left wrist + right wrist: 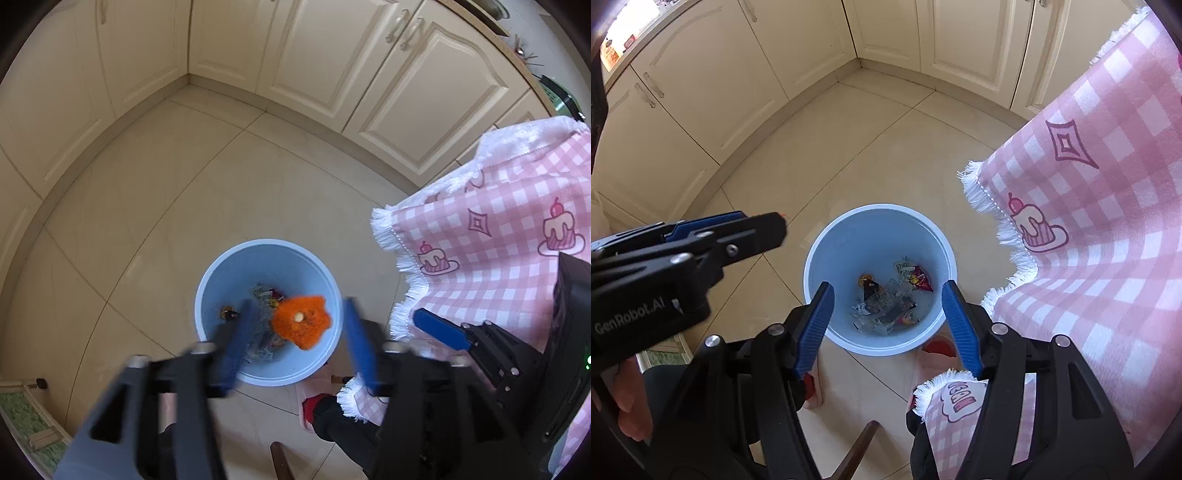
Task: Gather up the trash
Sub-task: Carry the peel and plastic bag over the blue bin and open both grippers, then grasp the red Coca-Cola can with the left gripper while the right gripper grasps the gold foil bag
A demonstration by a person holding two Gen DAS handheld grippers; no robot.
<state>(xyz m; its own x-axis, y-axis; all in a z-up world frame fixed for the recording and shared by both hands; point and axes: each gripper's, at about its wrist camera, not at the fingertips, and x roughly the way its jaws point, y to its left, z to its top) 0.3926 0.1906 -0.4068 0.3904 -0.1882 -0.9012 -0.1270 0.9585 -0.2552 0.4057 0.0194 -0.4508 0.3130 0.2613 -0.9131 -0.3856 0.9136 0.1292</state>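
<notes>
Left wrist view: left gripper (295, 339), angled steeply down with blurred blue ribbed jaws wide and empty, hangs over the round blue plastic bin (221, 273) where a rough orange peel (301, 321) lies among crinkled wrappers (886, 295).

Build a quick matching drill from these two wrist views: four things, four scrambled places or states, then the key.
Things
1. orange fuzzy peel-like scrap
2. round light-blue plastic bin
3. pink-and-white checked fringed tablecloth
4. crumpled wrappers

Places or states
A. hangs at the right of both views
B. stands on the tiled floor
C. lie on the bin's bottom
D. between the open left gripper fingers, untouched, above the bin

Pairs: 1-D, 2-B, 3-A, 4-C
</notes>
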